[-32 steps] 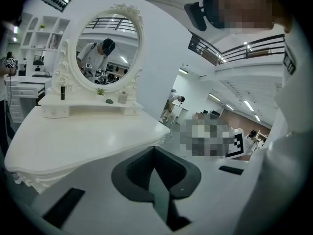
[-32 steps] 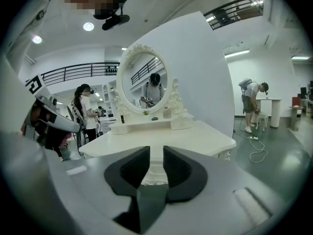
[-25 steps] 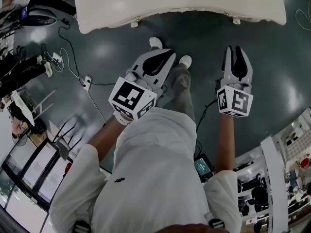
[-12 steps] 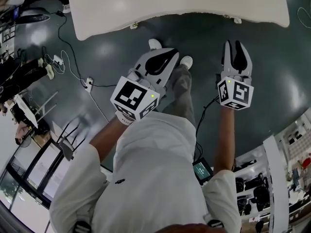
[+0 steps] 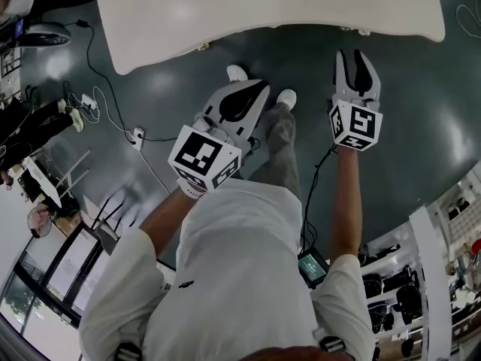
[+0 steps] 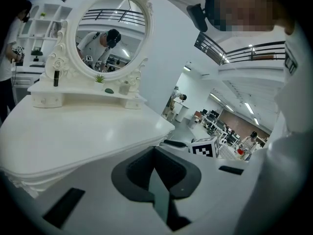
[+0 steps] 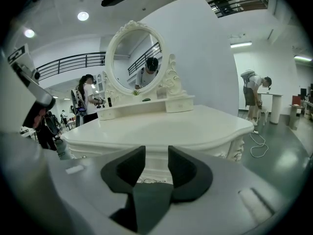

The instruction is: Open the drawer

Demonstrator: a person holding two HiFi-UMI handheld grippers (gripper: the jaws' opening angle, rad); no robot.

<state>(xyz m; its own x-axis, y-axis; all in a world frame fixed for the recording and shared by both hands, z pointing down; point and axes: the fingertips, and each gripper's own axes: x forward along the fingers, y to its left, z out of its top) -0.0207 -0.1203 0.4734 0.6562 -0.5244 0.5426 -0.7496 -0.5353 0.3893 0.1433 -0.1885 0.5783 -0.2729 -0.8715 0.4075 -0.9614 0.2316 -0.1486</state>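
The white dressing table [image 5: 263, 6] lies across the top of the head view, and its front edge [image 7: 161, 140] fills the middle of the right gripper view. My right gripper [image 5: 355, 57] hangs just short of that edge. It is open, its jaws have just been opening, and nothing is between them [image 7: 156, 155]; only the carved table front shows in the gap. My left gripper [image 5: 254, 90] is lower and further back, over the floor, its jaws shut [image 6: 155, 152] on nothing. Two small drawers [image 7: 178, 103] sit on the raised shelf under the oval mirror [image 7: 137, 58].
Cables [image 5: 105, 81] and a power strip [image 5: 135, 131] lie on the dark floor at left. The person's shoes [image 5: 237, 71] stand close to the table. Shelving [image 5: 443, 269] runs along the right. Other people [image 7: 254, 94] stand in the background.
My right gripper has moved toward the table's front edge and its jaws have spread wider. The left gripper has shifted only slightly and stays shut.
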